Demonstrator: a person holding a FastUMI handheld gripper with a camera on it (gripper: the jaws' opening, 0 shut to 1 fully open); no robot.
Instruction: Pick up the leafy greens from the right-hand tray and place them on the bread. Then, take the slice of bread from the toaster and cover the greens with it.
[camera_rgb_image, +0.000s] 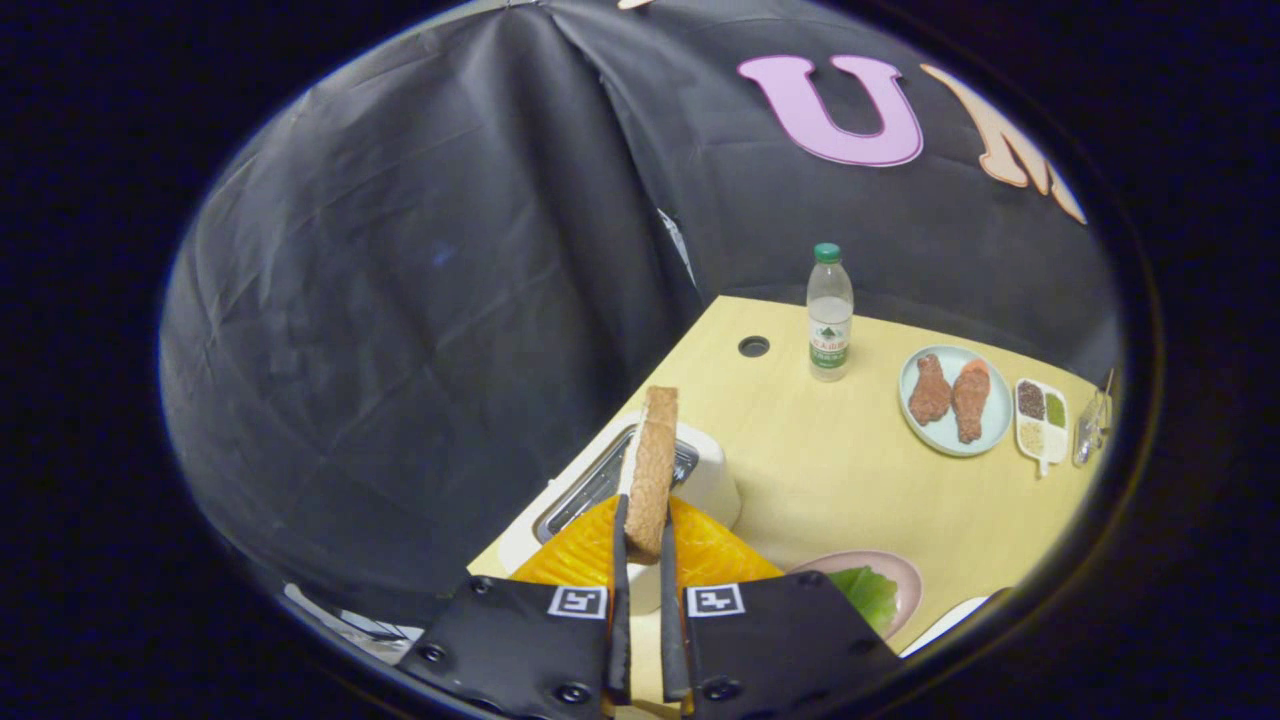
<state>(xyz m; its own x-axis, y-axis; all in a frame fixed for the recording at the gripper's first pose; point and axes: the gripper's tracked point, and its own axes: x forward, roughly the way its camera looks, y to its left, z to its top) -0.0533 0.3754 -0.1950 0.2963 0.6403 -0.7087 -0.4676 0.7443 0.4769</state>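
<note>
The hand-held gripper is clenched on the slice of bread, both fingers pressing its lower end from either side. The slice stands on edge, almost upright, and rises from between the fingers toward 12 o'clock, its top leaning slightly toward 1 o'clock. It hangs above the toaster, whose open slot lies just behind the slice at about 10 o'clock from the fingertips; whether the bottom edge of the slice touches the toaster cannot be told.

The leafy greens lie on a pink plate at about 3 o'clock from the fingertips, near the right finger and partly hidden by it. Whether bread lies under the greens cannot be told.

Farther across the surface, a water bottle with a green cap stands upright at about 1 o'clock, well beyond the fingers. At about 2 o'clock sits a pale blue plate carrying two brown pieces of food side by side, and just beside it a small divided dish with several compartments of seasonings.
</note>
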